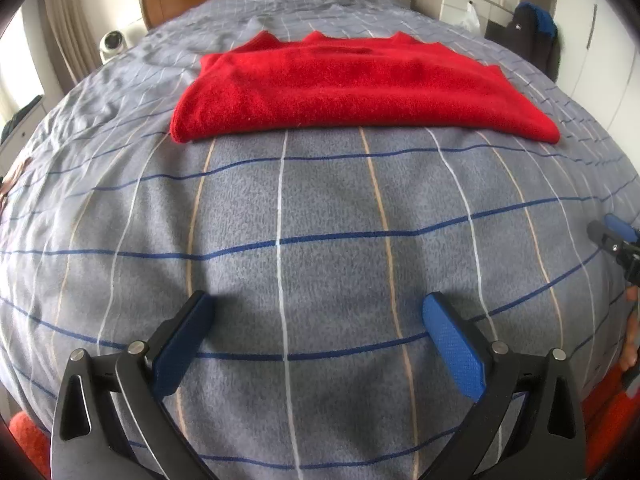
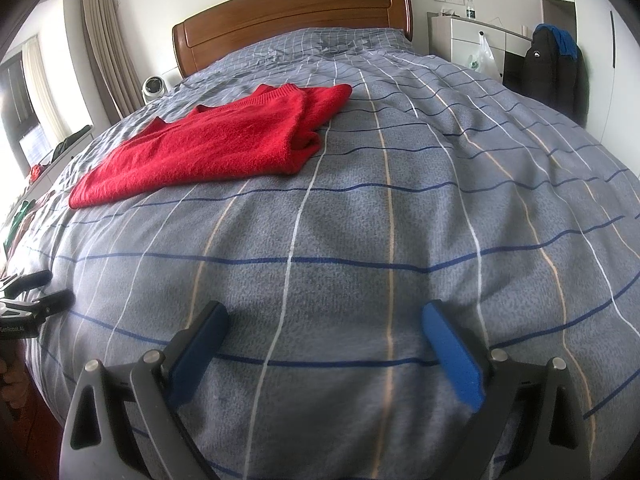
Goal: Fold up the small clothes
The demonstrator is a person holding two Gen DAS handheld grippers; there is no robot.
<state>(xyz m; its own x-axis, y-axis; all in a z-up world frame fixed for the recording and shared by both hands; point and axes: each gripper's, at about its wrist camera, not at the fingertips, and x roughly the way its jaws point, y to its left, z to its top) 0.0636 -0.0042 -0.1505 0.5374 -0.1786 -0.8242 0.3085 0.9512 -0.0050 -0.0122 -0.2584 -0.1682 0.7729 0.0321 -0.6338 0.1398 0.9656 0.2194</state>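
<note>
Garment: I see the folded red knit sweater lying flat on the grey checked bedspread, well ahead.
Left gripper: fingers spread, empty.
Right gripper: likewise spread, empty, bare cover between us.

The left hand-held gripper hangs low over the near end of the bed, its two blue-padded fingers spread wide with nothing between them and its tips pointing toward the headboard end. The right hand-held gripper is posed the same way over the bed, its fingers set just as far apart and empty. Each sits beside the other: the right one's tip shows at the left view's right edge, where fingers of the person's hand wrap its handle.
</note>
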